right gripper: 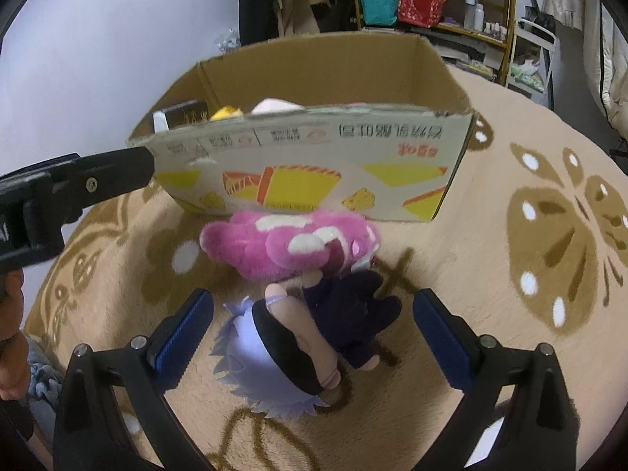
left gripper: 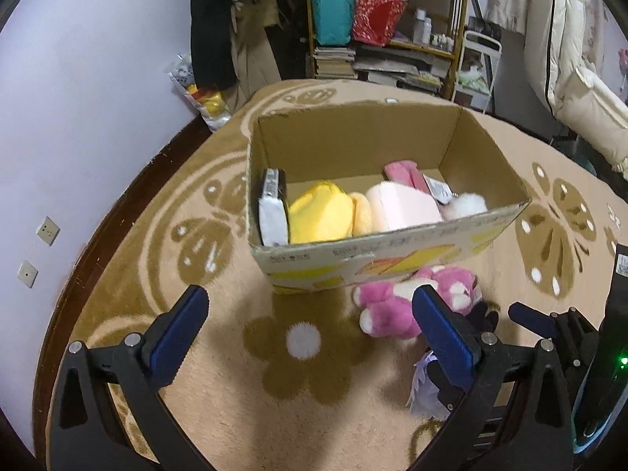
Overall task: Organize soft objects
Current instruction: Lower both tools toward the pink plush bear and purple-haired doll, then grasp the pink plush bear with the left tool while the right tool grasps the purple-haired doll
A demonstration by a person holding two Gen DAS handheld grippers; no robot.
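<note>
An open cardboard box (left gripper: 392, 263) (right gripper: 314, 165) stands on the rug. It holds a yellow plush (left gripper: 320, 218), a pale pink plush (left gripper: 404, 206) and a flat white packet (left gripper: 272, 218). A pink bear plush (left gripper: 392, 308) (right gripper: 290, 245) lies on the rug against the box's near side. A doll with pale purple hair and dark clothes (right gripper: 306, 333) lies in front of it, also in the left wrist view (left gripper: 426, 392). My right gripper (right gripper: 314, 329) is open, fingers either side of the doll. My left gripper (left gripper: 310, 329) is open and empty over bare rug, left of the bear.
A beige rug (left gripper: 235, 353) with brown flower patterns covers the floor. A shelf (left gripper: 388, 19) with bags, books and bottles stands behind the box. A wall (left gripper: 78, 117) runs on the left. Bedding (left gripper: 581, 90) hangs at the right.
</note>
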